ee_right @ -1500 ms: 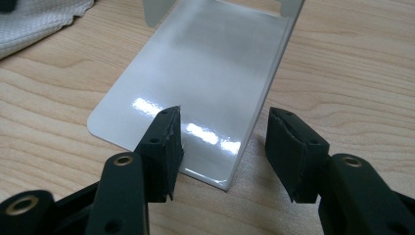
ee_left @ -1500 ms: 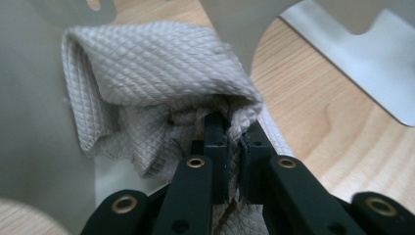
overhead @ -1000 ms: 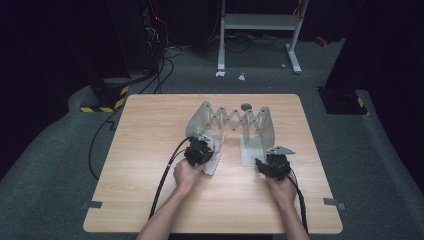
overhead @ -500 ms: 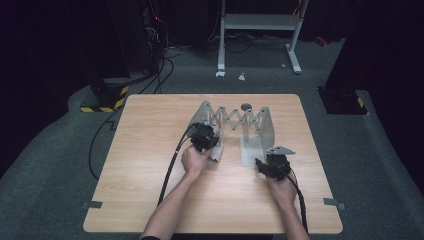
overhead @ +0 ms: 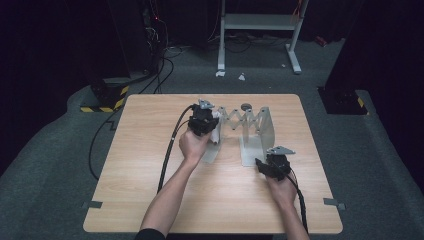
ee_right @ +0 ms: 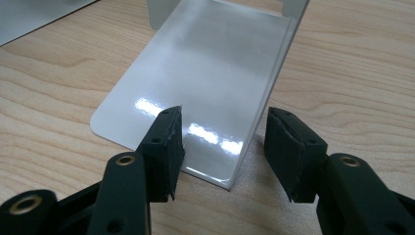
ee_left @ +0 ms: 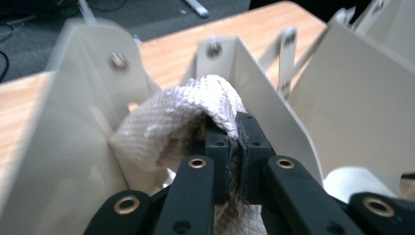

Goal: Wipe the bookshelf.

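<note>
A: Well, about midway, by the look of it. Left gripper (ee_left: 238,147) clamped tight on a fold of white woven cloth (ee_left: 181,122), lifted up among the pale metal plates of the scissor-link rack (overhead: 247,120).

B: And seen from above?

A: Sits at about eleven o'clock from the table's (overhead: 150,165) middle, at the rack's left end, with the cloth (overhead: 215,131) hanging just below the left gripper (overhead: 204,119). Looks half out of its slot, not yet free of the plates.

B: Right side?

A: Right gripper (ee_right: 222,142) gaping wide, gripping nothing. Straddles the near corner of the rack's glossy base plate (ee_right: 205,88), pads clear of the metal on both sides. From above, parked at about four o'clock (overhead: 267,165), right at the foot of the right-hand plate.

B: So what's left?

A: Probably drawing the cloth fully clear of the rack, then setting it down somewhere on the bare wood. Possibly steadying the base with the right one, too; hard to say.

B: Any change from a second back?

A: Yes. Left hand (overhead: 192,145) lower and nearer then, around the rack's front foot at six o'clock from where it is now; since carried up and away along the plate, cloth coming with it. Right hand (overhead: 282,192) unmoved, jaws just as wide.
</note>
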### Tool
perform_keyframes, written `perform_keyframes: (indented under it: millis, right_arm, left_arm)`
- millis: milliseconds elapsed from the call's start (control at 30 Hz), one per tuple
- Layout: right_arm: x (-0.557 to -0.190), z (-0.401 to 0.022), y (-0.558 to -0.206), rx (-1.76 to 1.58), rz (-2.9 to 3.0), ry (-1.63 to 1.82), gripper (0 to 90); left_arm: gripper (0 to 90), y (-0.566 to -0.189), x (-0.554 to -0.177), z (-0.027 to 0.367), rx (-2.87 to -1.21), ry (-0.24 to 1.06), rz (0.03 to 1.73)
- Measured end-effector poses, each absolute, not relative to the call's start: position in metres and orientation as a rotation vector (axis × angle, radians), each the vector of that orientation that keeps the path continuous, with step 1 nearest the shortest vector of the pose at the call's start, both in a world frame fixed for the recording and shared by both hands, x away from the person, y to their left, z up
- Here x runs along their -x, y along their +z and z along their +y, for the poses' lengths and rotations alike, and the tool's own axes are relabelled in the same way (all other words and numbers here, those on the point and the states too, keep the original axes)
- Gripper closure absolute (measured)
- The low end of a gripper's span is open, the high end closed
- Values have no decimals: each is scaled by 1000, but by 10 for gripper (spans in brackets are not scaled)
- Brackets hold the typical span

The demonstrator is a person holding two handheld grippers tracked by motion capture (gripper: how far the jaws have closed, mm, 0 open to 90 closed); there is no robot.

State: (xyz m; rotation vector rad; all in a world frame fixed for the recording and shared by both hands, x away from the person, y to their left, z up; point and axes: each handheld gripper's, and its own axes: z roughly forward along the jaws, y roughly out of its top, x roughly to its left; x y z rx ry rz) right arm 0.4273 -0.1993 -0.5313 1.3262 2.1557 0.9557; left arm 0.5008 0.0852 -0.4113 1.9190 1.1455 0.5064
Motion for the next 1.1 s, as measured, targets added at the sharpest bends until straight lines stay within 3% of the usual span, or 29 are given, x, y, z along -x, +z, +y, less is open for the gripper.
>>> perform_keyframes:
  millis: [167, 400, 833, 1100]
  right_arm:
    - [-427, -199, -531, -1325, 2156, 956, 489]
    - [-427, -199, -531, -1324, 2157, 956, 489]
    - [-428, -199, -531, -1314, 2164, 961, 512]
    - [-428, -199, -531, -1319, 2163, 966, 515]
  left_arm:
    - [851, -413, -505, 86, -1920, 514, 1155]
    - [851, -445, -504, 72, -2034, 508, 1149]
    - [851, -512, -505, 79, -2149, 366, 1211]
    - [855, -515, -499, 85, -2127, 326, 1229]
